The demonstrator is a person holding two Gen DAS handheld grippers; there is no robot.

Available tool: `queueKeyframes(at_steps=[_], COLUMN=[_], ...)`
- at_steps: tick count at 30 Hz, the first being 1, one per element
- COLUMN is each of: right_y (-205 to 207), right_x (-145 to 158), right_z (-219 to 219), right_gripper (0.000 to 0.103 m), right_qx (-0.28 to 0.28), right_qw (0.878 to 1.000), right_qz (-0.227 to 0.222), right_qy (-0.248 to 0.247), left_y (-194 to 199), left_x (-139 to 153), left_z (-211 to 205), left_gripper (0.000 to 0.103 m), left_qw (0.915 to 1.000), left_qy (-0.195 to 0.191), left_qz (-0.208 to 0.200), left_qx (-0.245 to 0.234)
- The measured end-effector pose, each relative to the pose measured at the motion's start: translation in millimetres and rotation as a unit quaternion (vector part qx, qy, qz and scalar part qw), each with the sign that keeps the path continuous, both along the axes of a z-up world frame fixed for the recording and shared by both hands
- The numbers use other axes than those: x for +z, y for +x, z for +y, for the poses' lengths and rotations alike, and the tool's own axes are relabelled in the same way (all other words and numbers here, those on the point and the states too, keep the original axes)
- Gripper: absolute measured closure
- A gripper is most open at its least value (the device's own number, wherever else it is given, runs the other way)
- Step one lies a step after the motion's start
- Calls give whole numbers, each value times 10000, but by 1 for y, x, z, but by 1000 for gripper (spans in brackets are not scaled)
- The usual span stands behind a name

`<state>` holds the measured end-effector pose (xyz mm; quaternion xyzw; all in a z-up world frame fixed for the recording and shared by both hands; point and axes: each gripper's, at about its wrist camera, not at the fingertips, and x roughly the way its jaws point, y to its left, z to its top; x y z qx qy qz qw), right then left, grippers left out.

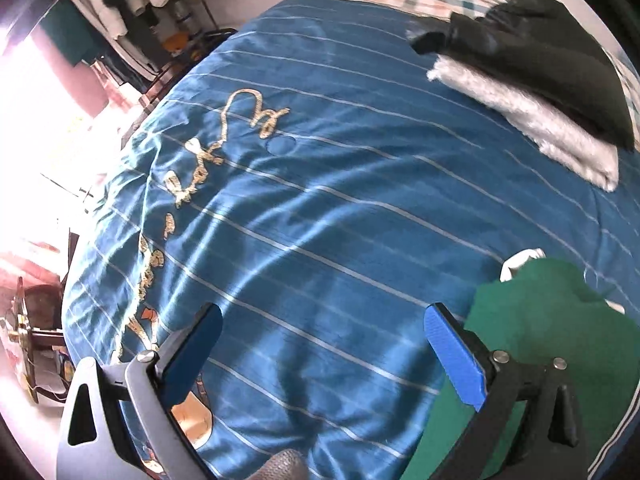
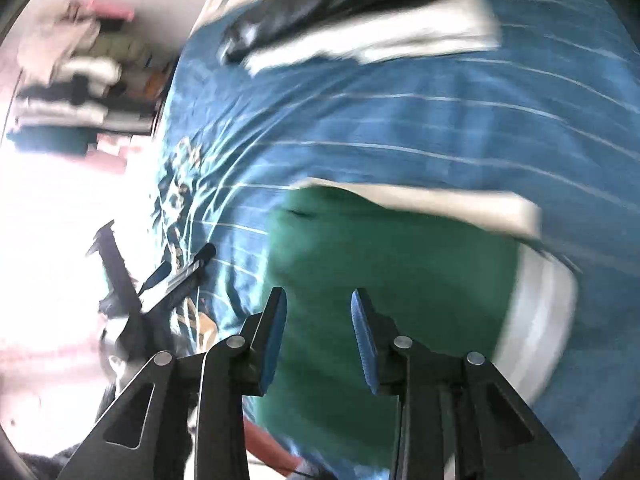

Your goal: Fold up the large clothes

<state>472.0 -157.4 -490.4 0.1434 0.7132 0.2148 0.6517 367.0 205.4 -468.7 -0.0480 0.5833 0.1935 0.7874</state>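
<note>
One green cloth garment with white trim (image 2: 384,280) lies folded at the near edge of a blue striped bedspread (image 1: 340,200). The right gripper (image 2: 319,336) hangs over it with jaws partly apart and nothing between them; the left gripper (image 1: 324,352), jaws wide and empty, is just beside it. The fold would best be pressed flat and square, then joined to the two folded pieces already stacked, one black (image 1: 540,76) over one fluffy white (image 1: 532,120).

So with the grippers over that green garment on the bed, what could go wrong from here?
Neither the left gripper nor the right gripper holds the green garment; both are open, so a grab could also pinch the blue striped bedcover beneath. The right wrist view is smeared, so aim may be off. A wide sweep might topple the folded stack nearby.
</note>
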Motion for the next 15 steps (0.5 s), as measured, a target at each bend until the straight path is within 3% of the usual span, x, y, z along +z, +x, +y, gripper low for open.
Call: queueKeyframes(at_steps=[2, 4, 7, 11, 13, 15], right_y=[21, 29, 31, 7, -4, -9], right_x=[-47, -79, -59, 5, -2, -35], right_z=[30, 32, 31, -39, -65, -88], right_gripper=[69, 71, 71, 67, 67, 70], right_qx=[171, 222, 100, -577, -612, -782], right_qw=[9982, 9948, 9923, 9918, 9903, 9880], right_qz=[33, 23, -239, -629, -432, -31], right_qy=[-574, -997, -1213, -952, -1168, -1330], left_y=[-1, -1, -4, -3, 3, 14], left_x=[-1, -2, 2, 15, 15, 5], left_z=[1, 1, -3, -29, -44, -63], left_gripper=[0, 0, 0, 0, 0, 0], left_qw=[10000, 10000, 9998, 9978, 9966, 9955], left_qy=[4, 5, -128, -357, -402, -400], left_qz=[13, 42, 69, -66, -72, -25], left_qx=[12, -13, -152, -564, -721, -856])
